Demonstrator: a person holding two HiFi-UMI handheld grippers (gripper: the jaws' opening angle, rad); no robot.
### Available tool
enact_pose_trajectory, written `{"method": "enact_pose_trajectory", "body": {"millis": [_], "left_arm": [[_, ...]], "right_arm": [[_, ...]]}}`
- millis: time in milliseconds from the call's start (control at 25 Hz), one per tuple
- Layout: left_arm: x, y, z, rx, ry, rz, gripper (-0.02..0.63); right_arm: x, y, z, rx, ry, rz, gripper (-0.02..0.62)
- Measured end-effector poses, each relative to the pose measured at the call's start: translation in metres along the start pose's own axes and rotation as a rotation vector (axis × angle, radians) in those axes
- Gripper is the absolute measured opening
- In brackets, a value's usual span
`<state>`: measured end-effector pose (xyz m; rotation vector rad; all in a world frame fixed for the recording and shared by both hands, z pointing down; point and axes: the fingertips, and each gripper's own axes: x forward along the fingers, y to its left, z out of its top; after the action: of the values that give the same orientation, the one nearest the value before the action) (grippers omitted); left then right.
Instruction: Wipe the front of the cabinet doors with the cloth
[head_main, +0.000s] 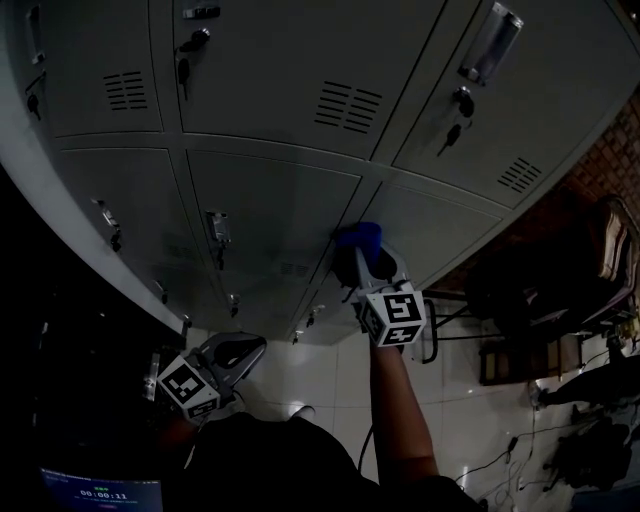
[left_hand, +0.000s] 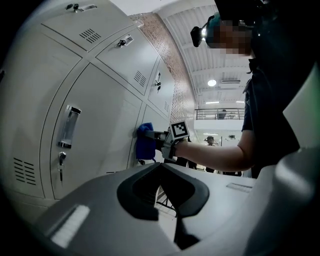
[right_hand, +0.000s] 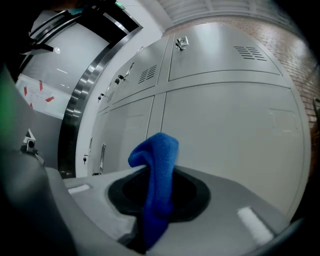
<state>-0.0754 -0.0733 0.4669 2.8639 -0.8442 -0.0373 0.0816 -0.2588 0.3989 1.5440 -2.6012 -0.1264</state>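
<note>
A blue cloth (head_main: 359, 238) is clamped in my right gripper (head_main: 366, 262), which is shut on it and holds it against a grey cabinet door (head_main: 272, 215) at the seam between two lower doors. In the right gripper view the cloth (right_hand: 156, 185) stands up between the jaws, close to the door front (right_hand: 225, 135). The left gripper view shows the cloth (left_hand: 145, 141) pressed to the lockers from the side. My left gripper (head_main: 235, 358) hangs low, away from the doors, shut and with nothing in it.
The locker bank (head_main: 300, 90) has several doors with handles, keys and vents. A dark chair (head_main: 560, 280) and cables lie on the tiled floor (head_main: 320, 375) at the right. A brick wall (head_main: 610, 160) stands behind. A screen (head_main: 100, 492) glows at lower left.
</note>
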Motion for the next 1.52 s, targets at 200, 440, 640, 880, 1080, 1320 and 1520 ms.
{"method": "enact_pose_trajectory", "body": {"millis": [200,440,640,880,1080,1320,1520], "left_arm": [[0.001,-0.001,0.0,0.0,0.005,-0.003,0.0],[0.01,-0.008,0.0,-0.007,0.01,-0.02,0.0],[0.019,-0.014,-0.003,-0.002,0.016,-0.034,0.0],[0.029,-0.021,-0.002,0.004,0.016,-0.047,0.0],[0.034,-0.023,-0.004,0.002,0.023,-0.046,0.0],[0.044,-0.031,-0.004,-0.001,0.023,-0.061,0.0],[0.047,-0.034,-0.008,0.003,0.024,-0.058,0.0]], "right_arm": [[-0.005,-0.007,-0.003,0.015,-0.004,-0.019,0.071],[-0.017,-0.031,-0.012,0.046,0.004,-0.061,0.071],[-0.03,-0.06,-0.021,0.058,0.018,-0.102,0.071],[-0.047,-0.089,-0.03,0.059,0.034,-0.146,0.071],[-0.061,-0.113,-0.036,0.065,0.041,-0.182,0.071],[-0.077,-0.139,-0.046,0.043,0.069,-0.24,0.071],[-0.092,-0.165,-0.056,0.045,0.081,-0.304,0.071]]}}
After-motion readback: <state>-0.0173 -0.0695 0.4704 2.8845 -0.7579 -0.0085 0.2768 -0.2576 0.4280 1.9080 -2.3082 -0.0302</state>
